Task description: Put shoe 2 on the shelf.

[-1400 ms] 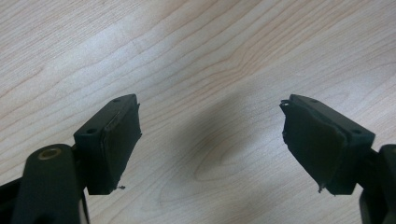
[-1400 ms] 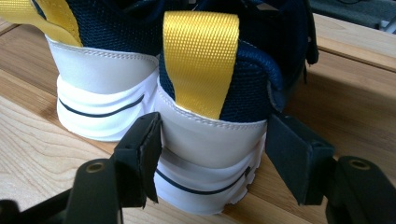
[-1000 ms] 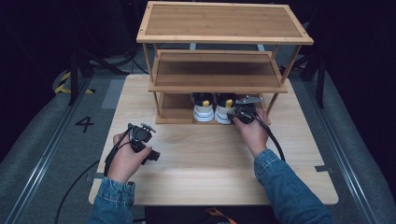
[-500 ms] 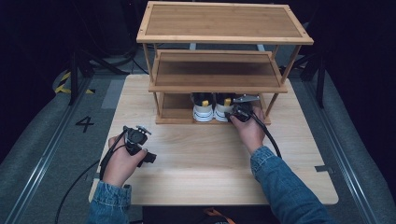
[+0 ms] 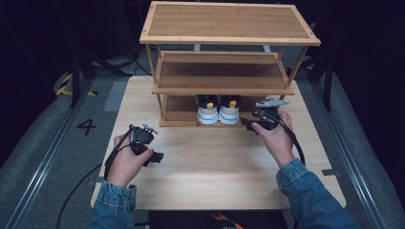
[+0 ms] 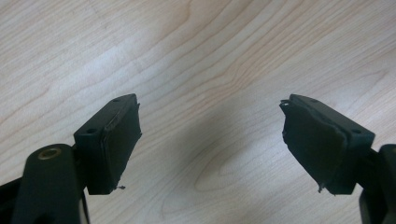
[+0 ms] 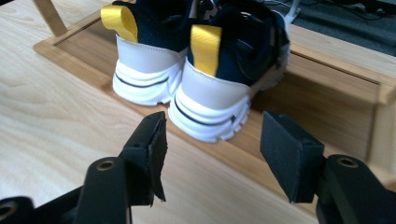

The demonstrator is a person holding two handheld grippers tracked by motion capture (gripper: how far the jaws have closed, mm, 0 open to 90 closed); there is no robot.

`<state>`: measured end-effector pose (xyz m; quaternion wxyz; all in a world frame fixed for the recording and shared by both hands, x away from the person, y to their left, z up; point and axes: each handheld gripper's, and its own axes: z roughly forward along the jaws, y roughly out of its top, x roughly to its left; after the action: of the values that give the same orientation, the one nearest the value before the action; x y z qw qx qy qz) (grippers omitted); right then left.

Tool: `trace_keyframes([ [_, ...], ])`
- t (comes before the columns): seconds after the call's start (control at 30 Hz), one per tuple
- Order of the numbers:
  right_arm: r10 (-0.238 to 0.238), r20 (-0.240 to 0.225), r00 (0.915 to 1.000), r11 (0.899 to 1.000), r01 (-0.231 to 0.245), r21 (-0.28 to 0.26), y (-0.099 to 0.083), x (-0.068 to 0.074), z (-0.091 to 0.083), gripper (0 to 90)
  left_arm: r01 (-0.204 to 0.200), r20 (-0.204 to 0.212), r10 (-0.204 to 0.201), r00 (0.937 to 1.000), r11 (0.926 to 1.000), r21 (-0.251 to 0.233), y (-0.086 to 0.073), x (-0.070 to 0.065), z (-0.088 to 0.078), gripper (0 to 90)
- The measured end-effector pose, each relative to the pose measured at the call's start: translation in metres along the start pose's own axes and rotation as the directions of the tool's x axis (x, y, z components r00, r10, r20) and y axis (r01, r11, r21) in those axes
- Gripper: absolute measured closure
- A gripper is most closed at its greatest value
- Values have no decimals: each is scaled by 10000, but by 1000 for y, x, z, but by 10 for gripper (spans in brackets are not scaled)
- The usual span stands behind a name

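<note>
Dark floor and black surroundings frame a pale wooden desk (image 5: 215, 176), on which a bamboo shoe rack (image 5: 224, 71) with three tiers stands toward the far side. At the left, the person's left hand (image 5: 125, 164) holds the left tool (image 5: 155, 156) low over bare wood near the front edge, well apart from the rack; in the left gripper view its black jaws stand wide apart with nothing between them and only wood grain beneath. On the rack's bottom shelf, under the middle tier, a pair of sneakers (image 5: 218, 110) stands side by side, touching, heels facing the person, with white soles, dark uppers and yellow heel tabs. At the right, the right hand (image 5: 275, 138) holds the right tool (image 5: 244, 124) just in front of the rack's lower rail, near the right-hand sneaker (image 7: 219, 88). Its jaws have just been opening; in the right gripper view they stand apart, short of that sneaker's heel, pressing on nothing.
</note>
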<state>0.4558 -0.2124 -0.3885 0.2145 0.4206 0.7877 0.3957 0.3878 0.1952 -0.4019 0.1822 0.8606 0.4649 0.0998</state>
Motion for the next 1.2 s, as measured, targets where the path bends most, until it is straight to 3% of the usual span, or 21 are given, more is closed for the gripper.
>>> trace_keyframes([
  [0.23,65,-101,9999,9997,-63,235,-13,-20,-30,394,-74,115,76,9999,9999,-138,5,3,1,197],
  [0.27,137,-123,9998,9995,-133,276,-16,-23,-35,392,-224,132,226,9997,9996,-197,6,5,1,197],
  [0.43,78,-183,9998,9999,-76,102,-31,-42,-58,389,-334,282,342,9990,9990,-280,9,6,3,200],
  [0.5,225,-294,9993,9994,-218,254,-36,-50,-65,389,-387,306,398,9987,9987,-345,11,8,4,201],
  [0.67,-5,-688,9976,9991,35,422,-44,-71,-81,386,-401,445,433,9981,9966,-719,12,10,6,202],
  [1.0,-119,-139,9998,9819,143,1891,-68,-96,-85,324,-401,655,426,9969,9984,-400,8,20,12,203],
  [1.03,57,-180,9998,9789,-19,2041,-75,-105,-84,324,-445,961,499,9941,9974,-575,7,23,15,211],
  [1.2,370,-414,9985,9801,-282,1965,-89,-119,-80,326,-350,1514,483,9873,9953,-898,3,29,20,216],
])
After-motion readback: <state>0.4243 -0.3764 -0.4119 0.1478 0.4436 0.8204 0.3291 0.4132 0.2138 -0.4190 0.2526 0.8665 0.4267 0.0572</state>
